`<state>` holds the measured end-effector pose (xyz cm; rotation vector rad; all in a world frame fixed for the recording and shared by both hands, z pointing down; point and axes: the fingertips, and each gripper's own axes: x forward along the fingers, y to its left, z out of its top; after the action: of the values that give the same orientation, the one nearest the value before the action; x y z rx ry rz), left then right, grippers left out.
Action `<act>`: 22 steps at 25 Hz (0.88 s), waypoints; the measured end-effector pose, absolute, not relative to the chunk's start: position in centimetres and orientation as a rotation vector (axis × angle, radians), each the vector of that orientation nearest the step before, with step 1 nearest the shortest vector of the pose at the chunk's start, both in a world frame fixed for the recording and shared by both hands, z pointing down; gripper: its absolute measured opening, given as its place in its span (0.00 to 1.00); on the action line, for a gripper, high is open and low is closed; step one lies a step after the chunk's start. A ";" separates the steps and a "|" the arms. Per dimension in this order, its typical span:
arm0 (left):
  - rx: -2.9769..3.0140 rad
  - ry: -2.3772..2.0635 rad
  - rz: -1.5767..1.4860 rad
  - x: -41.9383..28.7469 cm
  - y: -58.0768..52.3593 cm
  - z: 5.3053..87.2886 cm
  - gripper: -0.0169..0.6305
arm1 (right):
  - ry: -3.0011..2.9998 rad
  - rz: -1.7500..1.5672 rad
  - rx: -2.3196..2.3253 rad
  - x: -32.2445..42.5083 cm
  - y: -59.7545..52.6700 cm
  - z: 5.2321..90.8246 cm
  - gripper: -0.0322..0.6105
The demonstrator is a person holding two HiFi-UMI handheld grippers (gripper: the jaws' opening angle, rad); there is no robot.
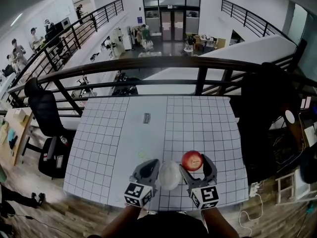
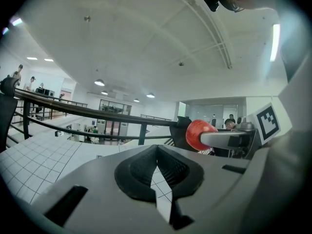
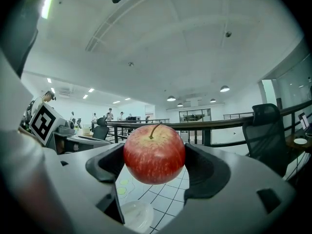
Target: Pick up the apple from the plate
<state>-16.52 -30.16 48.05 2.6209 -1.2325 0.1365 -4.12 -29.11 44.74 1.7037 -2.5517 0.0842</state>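
A red apple [image 1: 192, 160] with a stem is clamped between the pads of my right gripper [image 1: 193, 163], lifted above the gridded table. In the right gripper view the apple [image 3: 154, 153] fills the gap between the jaws, upright, stem up. A small white plate [image 1: 169, 175] lies on the table between the two grippers, and shows low in the right gripper view as the plate [image 3: 133, 214]. My left gripper [image 1: 152, 168] hangs just left of the plate, its jaws closed together with nothing between them. From the left gripper view the apple [image 2: 197, 132] appears to the right.
The white gridded table [image 1: 124, 143] stretches forward to a black railing [image 1: 163, 63]. A small dark label [image 1: 146, 117] lies mid-table. A black office chair [image 1: 47, 118] stands off the left edge, and a dark shape [image 1: 267, 118] stands past the right edge.
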 end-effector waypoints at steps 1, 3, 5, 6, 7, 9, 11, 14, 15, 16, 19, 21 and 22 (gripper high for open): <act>2.626 -1.233 0.133 -16.5 -30.1 48.0 0.06 | -2.549 0.075 1.711 -4.2 -29.1 44.6 0.67; 2.642 -1.241 0.130 -16.6 -30.2 47.9 0.06 | -2.543 0.054 1.722 -4.3 -29.1 44.2 0.67; 2.650 -1.242 0.134 -16.7 -30.1 47.8 0.06 | -2.544 0.034 1.728 -4.6 -29.1 43.9 0.67; 2.650 -1.243 0.136 -16.7 -30.0 47.7 0.06 | -2.546 0.026 1.729 -4.7 -29.1 43.7 0.67; 2.655 -1.246 0.134 -16.7 -29.9 47.6 0.06 | -2.549 0.020 1.730 -4.7 -29.1 43.6 0.67; 2.663 -1.252 0.134 -16.3 -29.7 47.2 0.06 | -2.554 0.013 1.731 -4.4 -29.0 43.1 0.67; 2.675 -1.260 0.138 -15.6 -29.5 46.7 0.06 | -2.562 0.007 1.732 -3.8 -28.9 42.5 0.67; 2.690 -1.275 0.119 -16.1 -29.6 46.6 0.06 | -2.567 -0.016 1.726 -4.4 -28.9 42.4 0.67; 2.691 -1.276 0.114 -16.5 -29.6 46.8 0.06 | -2.565 -0.031 1.723 -4.9 -28.9 42.4 0.67; 2.689 -1.276 0.112 -16.7 -29.6 47.0 0.06 | -2.564 -0.046 1.720 -5.3 -28.8 42.4 0.67; 2.685 -1.275 0.109 -16.9 -29.4 47.1 0.06 | -2.570 -0.079 1.707 -5.8 -28.6 41.8 0.67; 2.685 -1.277 0.107 -17.0 -29.4 46.9 0.06 | -2.578 -0.084 1.698 -6.0 -28.6 41.6 0.67; 2.685 -1.278 0.106 -17.0 -29.3 46.9 0.06 | -2.581 -0.082 1.697 -6.0 -28.6 41.5 0.67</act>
<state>-16.95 -29.34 46.90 2.6849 -1.2783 0.1058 -6.00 -28.59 41.54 1.6972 -2.5806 -0.0818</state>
